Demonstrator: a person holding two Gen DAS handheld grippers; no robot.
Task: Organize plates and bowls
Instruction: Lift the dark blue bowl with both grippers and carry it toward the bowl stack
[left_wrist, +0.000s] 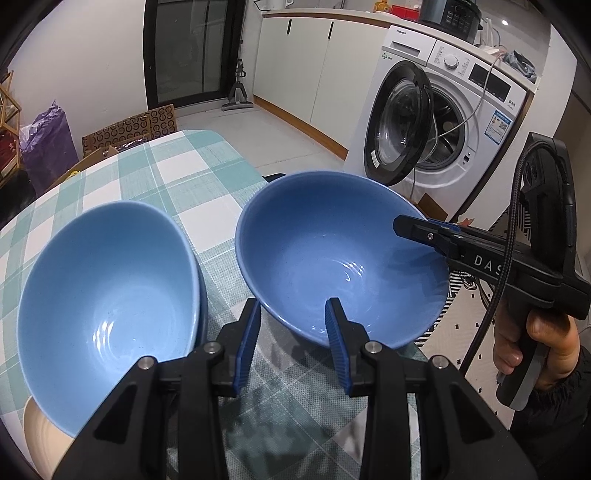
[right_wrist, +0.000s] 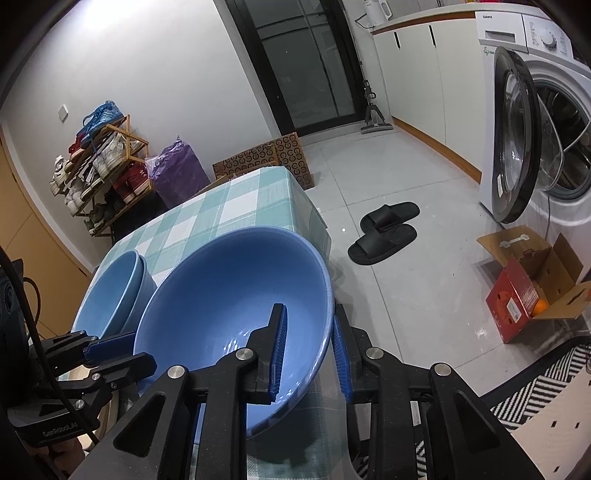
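A blue bowl (left_wrist: 332, 258) hangs tilted just above the checked tablecloth (left_wrist: 177, 173), by the table's right edge. My left gripper (left_wrist: 293, 301) is shut on its near rim, one finger inside and one outside. My right gripper (right_wrist: 308, 306) is clamped across the bowl's (right_wrist: 229, 295) right rim, inner pad against the inside wall and outer pad on the outside. In the left wrist view the right gripper (left_wrist: 400, 223) reaches in from the right, held by a person's hand (left_wrist: 535, 343). A stack of blue bowls (left_wrist: 107, 302) stands on the cloth to the left, also seen as the stack (right_wrist: 114, 291).
A cream dish (left_wrist: 40, 435) peeks out beside the stack. A washing machine (left_wrist: 461, 122) with its door open stands right of the table. On the floor are black slippers (right_wrist: 384, 232) and an open red carton (right_wrist: 532, 299). A shoe rack (right_wrist: 96, 177) lines the far wall.
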